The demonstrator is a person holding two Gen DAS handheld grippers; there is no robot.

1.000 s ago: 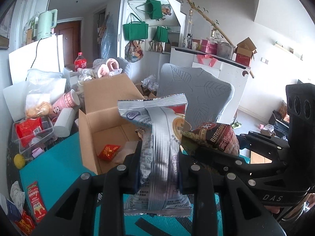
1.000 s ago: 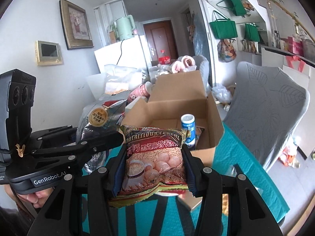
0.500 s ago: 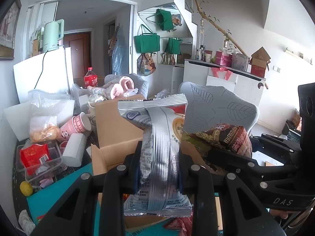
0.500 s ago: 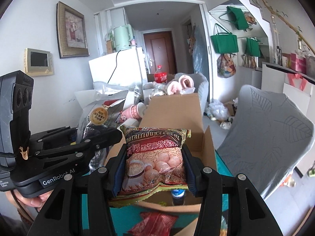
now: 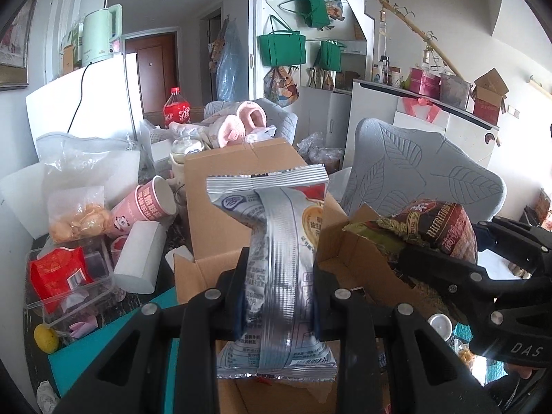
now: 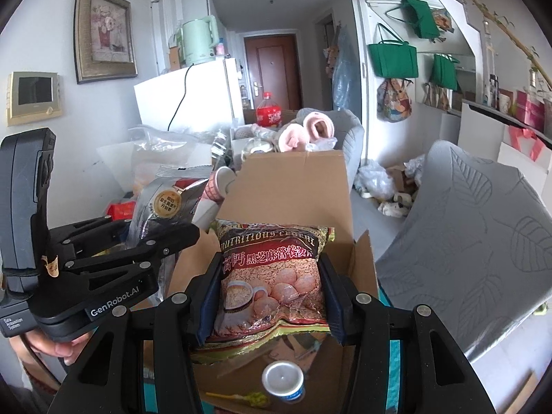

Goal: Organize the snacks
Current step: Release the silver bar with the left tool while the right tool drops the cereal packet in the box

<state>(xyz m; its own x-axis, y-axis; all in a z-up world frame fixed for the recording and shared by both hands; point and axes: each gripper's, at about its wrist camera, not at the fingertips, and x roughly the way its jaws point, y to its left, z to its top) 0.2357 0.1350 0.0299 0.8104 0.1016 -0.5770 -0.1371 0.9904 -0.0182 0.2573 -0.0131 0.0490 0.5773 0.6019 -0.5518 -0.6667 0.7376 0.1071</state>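
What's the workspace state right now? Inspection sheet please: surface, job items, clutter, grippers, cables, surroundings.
Surface: teal tabletop, crowded.
Job's things: open cardboard box; silver snack pack; brown cereal bag; white-capped bottle in the box.
Clutter: pink paper cup, clear tub, lemon.
Grippers: left gripper shut on the pack; right gripper shut on the bag.
Cables: black kettle cord.
Surroundings: grey chair, green tote bags.

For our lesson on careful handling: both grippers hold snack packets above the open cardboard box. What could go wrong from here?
1. The left gripper pinches the silver foil packet only mid-body, so it may slip or swing.
2. The right gripper may drop the brown cereal packet onto the white-capped bottle standing in the brown cardboard box.
3. The grippers sit close together and could collide.
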